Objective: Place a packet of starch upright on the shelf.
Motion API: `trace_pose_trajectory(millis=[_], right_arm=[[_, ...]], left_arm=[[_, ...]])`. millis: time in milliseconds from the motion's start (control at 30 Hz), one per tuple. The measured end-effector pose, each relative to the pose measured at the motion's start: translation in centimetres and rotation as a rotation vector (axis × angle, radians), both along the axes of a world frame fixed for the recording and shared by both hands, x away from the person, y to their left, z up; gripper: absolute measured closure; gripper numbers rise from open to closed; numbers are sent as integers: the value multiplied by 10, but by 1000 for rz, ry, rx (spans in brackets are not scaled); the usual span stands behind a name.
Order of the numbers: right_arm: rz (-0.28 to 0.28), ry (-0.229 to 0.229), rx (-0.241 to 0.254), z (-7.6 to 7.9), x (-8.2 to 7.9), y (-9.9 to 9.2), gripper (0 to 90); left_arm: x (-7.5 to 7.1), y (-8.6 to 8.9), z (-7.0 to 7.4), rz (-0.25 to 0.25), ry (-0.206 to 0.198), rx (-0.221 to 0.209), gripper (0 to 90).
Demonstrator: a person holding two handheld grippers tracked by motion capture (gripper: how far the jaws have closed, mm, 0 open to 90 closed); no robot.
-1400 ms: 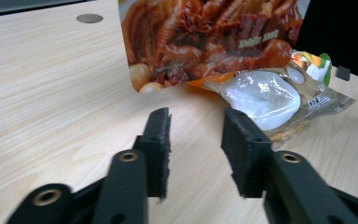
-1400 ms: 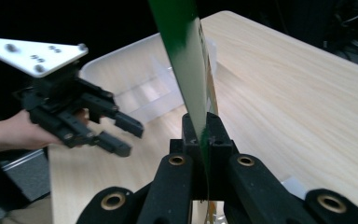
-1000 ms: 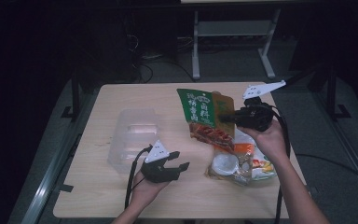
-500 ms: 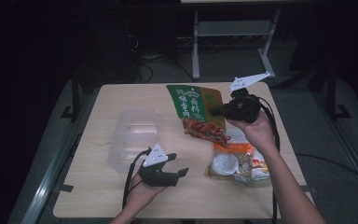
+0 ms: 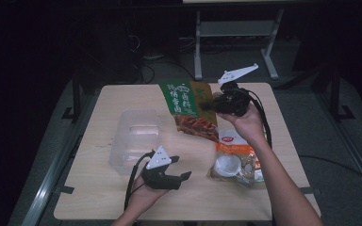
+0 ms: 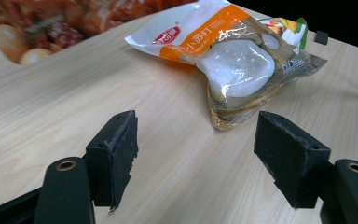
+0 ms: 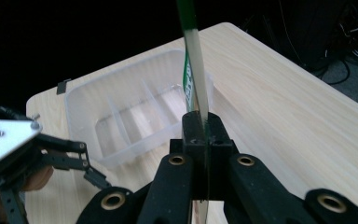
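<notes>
My right gripper (image 5: 209, 106) is shut on the edge of a flat green and orange food packet (image 5: 188, 108) and holds it above the far middle of the table. In the right gripper view the packet (image 7: 193, 70) stands on edge, clamped between the closed jaws (image 7: 204, 135). My left gripper (image 5: 181, 167) rests low near the front, jaws pointing right. It is open and has just been opening, with nothing between the pads (image 6: 116, 154). Just ahead of it lies a clear snack bag (image 6: 233, 60) with orange print and a white cake inside (image 5: 233, 160).
A clear plastic container (image 5: 134, 139) with dividers sits on the left of the wooden table (image 5: 122, 197), below and beyond the held packet (image 7: 135, 112). A white metal frame (image 5: 235, 33) stands on the floor behind the table. Cables trail from both grippers.
The right gripper has carried the packet to the left and a little higher, away from the snack bag. The left gripper's jaws have spread wider while the hand stayed in place.
</notes>
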State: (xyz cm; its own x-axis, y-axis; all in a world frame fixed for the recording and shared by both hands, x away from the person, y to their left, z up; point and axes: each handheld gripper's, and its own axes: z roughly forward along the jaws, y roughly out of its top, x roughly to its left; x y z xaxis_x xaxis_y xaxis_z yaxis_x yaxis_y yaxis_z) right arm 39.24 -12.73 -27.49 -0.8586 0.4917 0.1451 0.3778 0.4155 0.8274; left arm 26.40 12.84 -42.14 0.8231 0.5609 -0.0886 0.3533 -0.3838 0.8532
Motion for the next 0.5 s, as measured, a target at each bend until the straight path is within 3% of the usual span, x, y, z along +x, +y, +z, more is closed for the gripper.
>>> trace_pose_trajectory(millis=[500], right_arm=[[40, -18, 42, 10, 20, 46, 898]], left_arm=[[-1, -4, -1, -7, 2, 6, 277]])
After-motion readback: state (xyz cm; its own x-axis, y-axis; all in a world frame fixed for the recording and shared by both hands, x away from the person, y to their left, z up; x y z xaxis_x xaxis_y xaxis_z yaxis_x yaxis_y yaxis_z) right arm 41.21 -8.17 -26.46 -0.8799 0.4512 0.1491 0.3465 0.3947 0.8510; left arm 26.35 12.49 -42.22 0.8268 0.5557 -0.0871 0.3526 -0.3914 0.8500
